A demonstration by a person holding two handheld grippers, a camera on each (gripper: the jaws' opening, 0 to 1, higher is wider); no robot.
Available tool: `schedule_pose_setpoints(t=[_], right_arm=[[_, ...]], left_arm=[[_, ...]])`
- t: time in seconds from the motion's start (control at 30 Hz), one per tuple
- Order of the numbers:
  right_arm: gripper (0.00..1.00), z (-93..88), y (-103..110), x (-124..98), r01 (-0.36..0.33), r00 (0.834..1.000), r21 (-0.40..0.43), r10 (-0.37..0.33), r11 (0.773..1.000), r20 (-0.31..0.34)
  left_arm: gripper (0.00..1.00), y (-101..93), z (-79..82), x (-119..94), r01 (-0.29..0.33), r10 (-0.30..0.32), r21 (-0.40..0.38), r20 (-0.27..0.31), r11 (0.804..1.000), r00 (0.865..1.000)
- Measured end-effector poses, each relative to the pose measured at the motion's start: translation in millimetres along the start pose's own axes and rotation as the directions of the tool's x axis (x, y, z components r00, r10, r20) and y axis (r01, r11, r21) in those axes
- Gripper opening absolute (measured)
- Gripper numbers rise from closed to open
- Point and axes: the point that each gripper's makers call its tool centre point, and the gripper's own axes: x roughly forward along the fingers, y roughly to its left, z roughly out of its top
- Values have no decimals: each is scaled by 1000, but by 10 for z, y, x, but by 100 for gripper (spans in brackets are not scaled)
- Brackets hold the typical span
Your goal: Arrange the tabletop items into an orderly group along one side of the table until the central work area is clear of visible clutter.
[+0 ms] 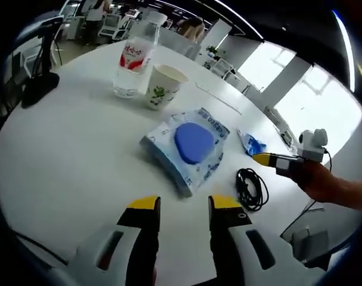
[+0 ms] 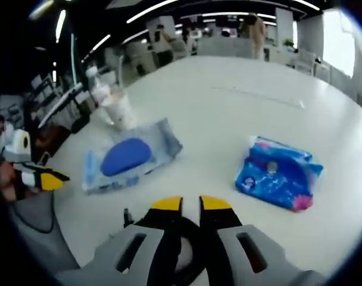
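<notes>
A pale blue wipes pack [image 1: 190, 146] [image 2: 130, 156] with a dark blue lid lies mid-table. Beyond it stand a paper cup [image 1: 164, 86] [image 2: 118, 107] and a clear water bottle [image 1: 135, 59] [image 2: 97, 86]. A small bright blue tissue pack [image 1: 252, 143] [image 2: 279, 176] lies to the right. A coiled black cable [image 1: 251, 189] [image 2: 186, 259] rests near the table edge, under my right gripper's jaws. My left gripper [image 1: 184, 205] [image 2: 53, 177] hovers open just short of the wipes pack. My right gripper [image 2: 191, 204] [image 1: 267, 159], held in a hand, has its jaws nearly together, with nothing seen gripped.
The round white table [image 1: 68, 155] [image 2: 240, 101] has bare surface to the left of the wipes pack. A black stand [image 1: 38, 80] sits at its far left edge. Desks, chairs and people fill the office behind.
</notes>
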Motion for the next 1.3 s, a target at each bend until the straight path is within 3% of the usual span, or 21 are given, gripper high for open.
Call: schedule_pose_setpoints(t=[0.33,0.63,0.97,1.07,1.13,1.3], right_arm=[[13,274,118,317,-76,997,-36,75,996,-13],[19,374,199,475,-107,993,-33,105,994,-53],[22,454,290,594,-143,987,-34,140,989,-76],[21,445,326,635,-153,985,-40,150,987,-88],[15,401,314,647,-145,984,-69,137,987,-114],[5,406,343,580,-157,985,-81,150,984,-87]], left_arm=[[27,-59,40,157,-12,12,-33,11,999,1000],[24,-55,37,239,-30,32,-87,15,996,999],[21,-102,-24,333,-40,39,-80,-7,996,999],[20,-139,-22,361,-42,41,-73,-18,996,999],[17,-148,-3,371,-46,45,-71,-16,996,999],[9,-107,-21,402,-80,80,-11,-49,997,996]])
